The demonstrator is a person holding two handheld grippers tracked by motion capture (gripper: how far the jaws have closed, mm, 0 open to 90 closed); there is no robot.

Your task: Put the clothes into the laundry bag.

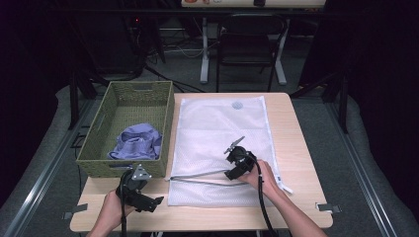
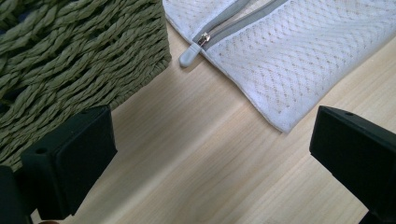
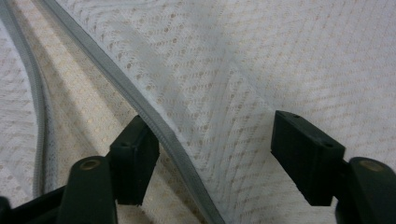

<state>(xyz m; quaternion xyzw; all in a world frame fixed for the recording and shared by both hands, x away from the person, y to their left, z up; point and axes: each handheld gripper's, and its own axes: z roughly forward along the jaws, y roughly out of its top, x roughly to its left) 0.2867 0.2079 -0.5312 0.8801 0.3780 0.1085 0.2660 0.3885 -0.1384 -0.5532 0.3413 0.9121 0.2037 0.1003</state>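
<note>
left gripper (image 1: 148, 201) sits at the near table edge just in front of the woven basket (image 1: 126, 106), jaws spread wide with nothing between them; in the left gripper view bare wood of the table (image 2: 196, 154) lies between the two pads, the basket wall is just beyond the left pad, and the zipper pull (image 2: 189, 55) of the mesh laundry bag (image 1: 220, 143) is ahead of the jaws, apart from them. looks like this hand is parked, waiting to help once the bag mouth is lifted. purple garment (image 1: 137, 140) is bunched in the basket's near end, probably what goes into the bag. right gripper (image 1: 232, 170) is down on the bag near its unzipped opening; in the right gripper view the grey zipper edge (image 3: 154, 121) of the upper layer runs between the pads, close against the left pad (image 3: 135, 158), with mesh spanning toward the right pad. jaws are partway closed, no clear pinch yet, so i read them as not gripping. the placement suggests it's set to clamp the upper flap by its stiff zipper edge so the mouth can be pulled up and open.
</note>
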